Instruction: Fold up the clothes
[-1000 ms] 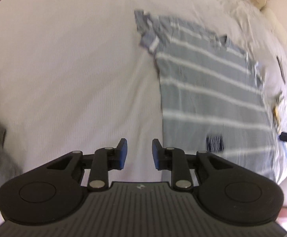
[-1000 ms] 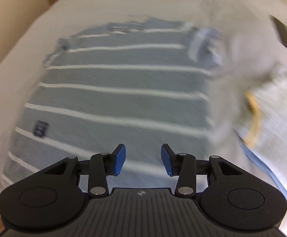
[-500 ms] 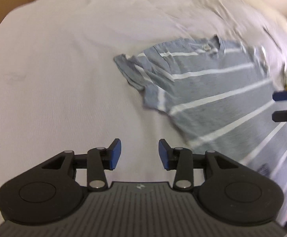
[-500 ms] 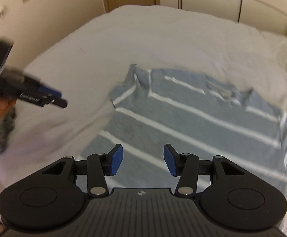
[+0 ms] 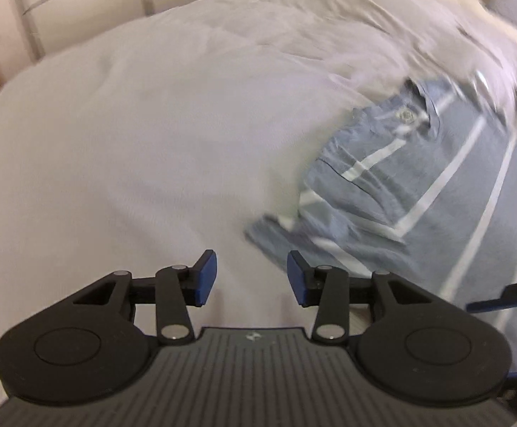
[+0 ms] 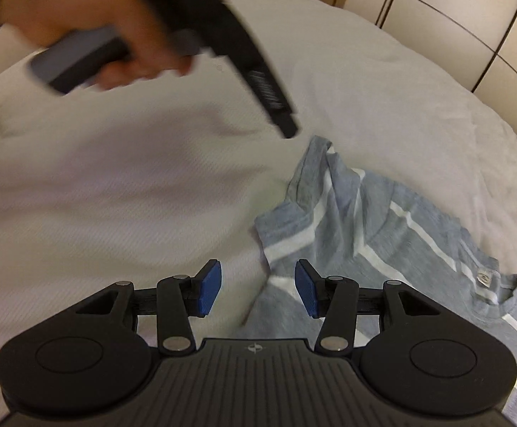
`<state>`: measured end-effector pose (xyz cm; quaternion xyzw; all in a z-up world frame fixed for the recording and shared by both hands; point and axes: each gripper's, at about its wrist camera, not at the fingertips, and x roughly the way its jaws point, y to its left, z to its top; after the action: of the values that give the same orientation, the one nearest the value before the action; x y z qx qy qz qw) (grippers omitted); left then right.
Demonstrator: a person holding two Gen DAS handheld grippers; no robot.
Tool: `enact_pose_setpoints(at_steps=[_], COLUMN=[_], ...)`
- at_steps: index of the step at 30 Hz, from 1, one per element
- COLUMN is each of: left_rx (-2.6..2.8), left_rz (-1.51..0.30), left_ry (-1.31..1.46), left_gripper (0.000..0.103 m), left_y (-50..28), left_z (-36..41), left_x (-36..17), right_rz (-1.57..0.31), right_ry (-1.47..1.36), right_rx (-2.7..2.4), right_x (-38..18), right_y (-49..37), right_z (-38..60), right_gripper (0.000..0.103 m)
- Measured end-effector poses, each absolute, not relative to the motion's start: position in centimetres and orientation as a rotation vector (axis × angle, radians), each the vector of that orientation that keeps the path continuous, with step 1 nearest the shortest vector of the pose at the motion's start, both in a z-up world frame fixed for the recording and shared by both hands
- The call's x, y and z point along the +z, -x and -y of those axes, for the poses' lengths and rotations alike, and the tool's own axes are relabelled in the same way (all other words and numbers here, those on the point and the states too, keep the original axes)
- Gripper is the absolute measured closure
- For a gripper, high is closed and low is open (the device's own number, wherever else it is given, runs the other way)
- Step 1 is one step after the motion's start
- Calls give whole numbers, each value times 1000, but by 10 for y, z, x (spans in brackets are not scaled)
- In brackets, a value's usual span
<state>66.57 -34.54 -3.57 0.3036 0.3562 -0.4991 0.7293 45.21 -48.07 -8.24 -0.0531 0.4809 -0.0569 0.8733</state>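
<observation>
Folding has not begun: your left gripper (image 5: 251, 273) and right gripper (image 6: 257, 287) both hang released, holding nothing. Just beyond them the grey striped T-shirt (image 6: 383, 235) lies unfolded, sleeve (image 5: 287, 235) rumpled, on the white bed (image 5: 134, 142).

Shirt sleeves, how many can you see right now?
1. Only one sleeve of the striped shirt shows, rumpled, ahead of the right gripper with its open jaws; the other sleeve is out of frame.

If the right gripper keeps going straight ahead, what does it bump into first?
Probably the striped shirt: the open right gripper points at its sleeve edge lying on the white bedsheet. Depth is hard to judge.
</observation>
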Motion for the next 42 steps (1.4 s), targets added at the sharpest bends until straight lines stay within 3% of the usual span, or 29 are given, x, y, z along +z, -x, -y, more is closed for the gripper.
enact_pose_setpoints(at_steps=[8, 12, 24, 30, 35, 38, 42], left_rx=[-1357, -1378, -1224, -1193, -1156, -1144, -1133], left_rz=[-753, -877, -1238, -1288, -1293, -1283, -1268], left_ry=[-970, -914, -427, -290, -256, -228, -219], left_gripper=[66, 103, 103, 103, 103, 103, 103], left_y=[-687, -697, -739, -748, -746, -744, -735], left_z=[390, 388, 347, 337, 329, 326, 334], left_x=[-78, -73, -38, -36, -38, -32, -19], right_rz=[-994, -1001, -964, -967, -951, -914, -838], right_ry=[107, 83, 225, 406, 461, 345, 171], right_rx=[-125, -141, -215, -227, -235, -220, -214], right_x=[-104, -111, -115, -137, -148, -135, -113], right_y=[-465, -463, -484, -496, -505, -501, -489], right_z=[487, 490, 471, 465, 467, 476, 493], right_gripper=[54, 54, 51, 52, 66, 79, 87])
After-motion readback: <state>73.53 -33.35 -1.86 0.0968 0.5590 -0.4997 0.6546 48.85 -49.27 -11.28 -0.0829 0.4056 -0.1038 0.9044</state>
